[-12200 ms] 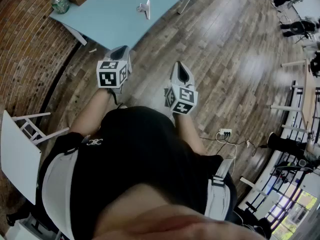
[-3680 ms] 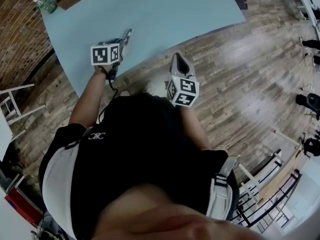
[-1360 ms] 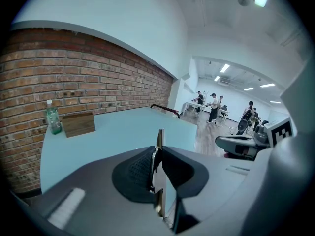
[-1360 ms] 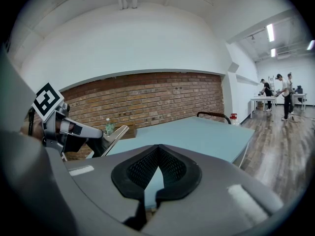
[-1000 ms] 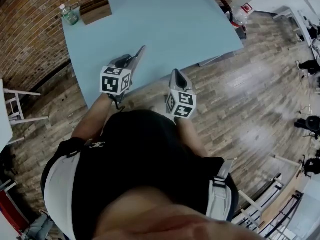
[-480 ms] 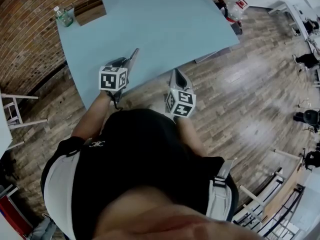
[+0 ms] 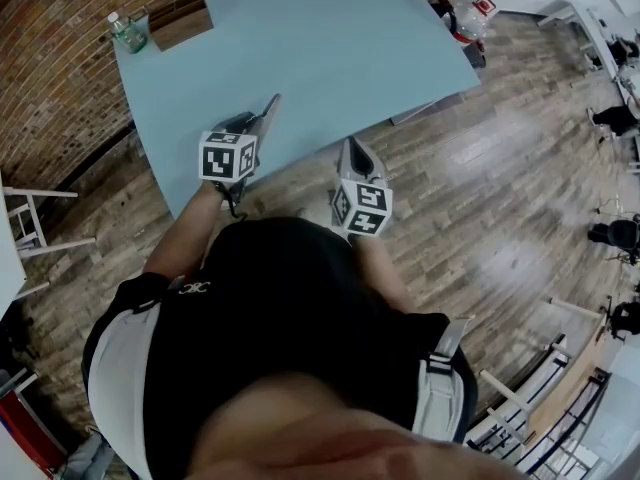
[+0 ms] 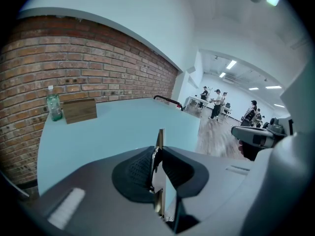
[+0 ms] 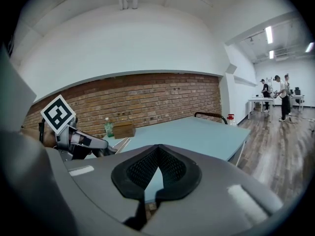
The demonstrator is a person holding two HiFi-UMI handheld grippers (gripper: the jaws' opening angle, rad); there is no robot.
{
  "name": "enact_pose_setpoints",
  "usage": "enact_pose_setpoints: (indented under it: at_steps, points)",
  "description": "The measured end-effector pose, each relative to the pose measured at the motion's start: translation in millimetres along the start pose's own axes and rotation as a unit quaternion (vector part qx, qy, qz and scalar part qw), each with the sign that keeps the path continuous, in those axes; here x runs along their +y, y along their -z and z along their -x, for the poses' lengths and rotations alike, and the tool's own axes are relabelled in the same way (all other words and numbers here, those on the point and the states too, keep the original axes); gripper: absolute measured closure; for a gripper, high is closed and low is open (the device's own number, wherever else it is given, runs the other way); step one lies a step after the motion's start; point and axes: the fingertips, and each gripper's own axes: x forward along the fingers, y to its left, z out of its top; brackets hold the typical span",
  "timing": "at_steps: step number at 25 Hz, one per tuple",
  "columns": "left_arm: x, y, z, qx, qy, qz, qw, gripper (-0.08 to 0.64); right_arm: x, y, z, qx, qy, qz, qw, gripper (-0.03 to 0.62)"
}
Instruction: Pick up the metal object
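The metal object is a thin, flat, silvery piece. It sticks out forward from my left gripper, which is shut on it above the near edge of the light-blue table. In the left gripper view the metal object stands edge-on, clamped between the two black pads. My right gripper hangs over the wooden floor beside the table's near corner, shut with nothing in it. From the right gripper view, the left gripper and the metal object show at the left.
A green bottle and a brown wooden box stand at the table's far left corner, against the brick wall. A white chair is at the left. A red-capped bottle sits past the table's right corner. People stand far off in the room.
In the earliest frame the metal object lay on the table; now my left gripper holds it. Over the last second the left gripper sank slightly. The right gripper stayed put.
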Motion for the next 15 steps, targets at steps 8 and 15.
enact_pose_setpoints:
  at_steps: [8,15]
  points:
    - [-0.7,-1.3,2.2,-0.002,0.000,-0.001,1.0000,0.514,-1.5,0.1,-1.1,0.000,0.004,-0.005,1.000,0.581]
    - [-0.5,-1.4,1.8,0.000,-0.001,-0.005,1.0000,0.514,-0.2,2.3,-4.5,0.002,0.002,-0.007,1.000,0.581]
